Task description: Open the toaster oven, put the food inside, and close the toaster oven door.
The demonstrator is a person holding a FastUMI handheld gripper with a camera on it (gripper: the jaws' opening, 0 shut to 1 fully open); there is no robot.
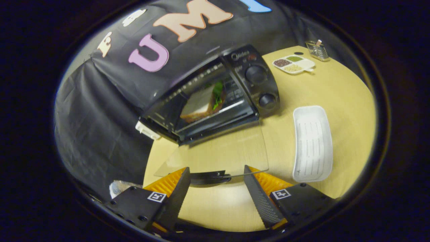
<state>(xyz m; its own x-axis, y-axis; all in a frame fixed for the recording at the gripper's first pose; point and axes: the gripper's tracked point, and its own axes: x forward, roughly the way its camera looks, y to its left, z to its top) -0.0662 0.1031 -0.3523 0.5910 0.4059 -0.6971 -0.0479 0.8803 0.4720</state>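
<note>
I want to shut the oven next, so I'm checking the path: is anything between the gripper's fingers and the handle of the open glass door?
Nothing visible. The gripper is open, and the dark curved handle on the clear glass door of the black toaster oven sits between its fingertips, with only bare wooden table beneath.

Staged kitchen mock-up in a recording booth, not a real home. Black cloth wall [100, 111] drapes behind a round light-wood table [342, 97]. Kitchen props on it: toaster oven [215, 97], white tray [313, 144], divided condiment dish [294, 64], small wire holder [317, 50].
</note>
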